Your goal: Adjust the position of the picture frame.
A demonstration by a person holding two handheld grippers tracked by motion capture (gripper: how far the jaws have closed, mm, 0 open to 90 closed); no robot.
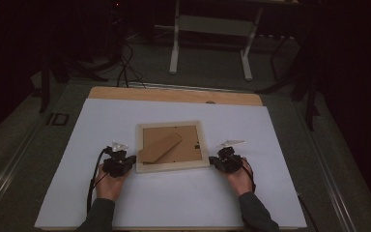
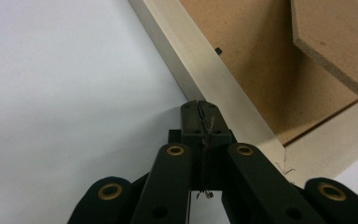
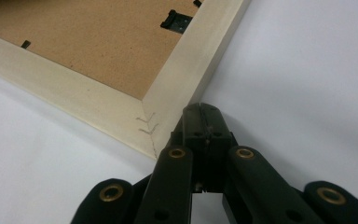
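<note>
1. High view: a pale wooden frame (image 1: 172, 146) lies face down near the middle of the white table (image 1: 67, 159), its brown backing up. A brown stand (image 1: 160, 148) lies slantwise on the backing. The left tool (image 1: 131, 160), held by the left hand (image 1: 111, 186), points at the frame's near left corner. The right tool (image 1: 212, 160), held by the right hand (image 1: 240, 180), points at the near right corner. Each tool is just beside its corner, one on either side of the frame. A cable runs back from each tool along the forearm. Beyond the table, a white stand (image 1: 212, 29) is on the dark floor.

2. Left tool view: the left tool (image 2: 199, 106) has its jaws pressed together, nothing between them. Its tip is right at the outer edge of the frame (image 2: 205, 65), close to the mitred corner; whether it touches cannot be told. The stand (image 2: 335, 42) rises over the backing at the upper right.

3. Right tool view: the right tool (image 3: 202, 110) is also closed on nothing. Its tip sits against or just beside the outer side of the frame (image 3: 186, 70), next to the stapled corner joint. A black clip (image 3: 176, 20) shows on the frame's inner edge.
</note>
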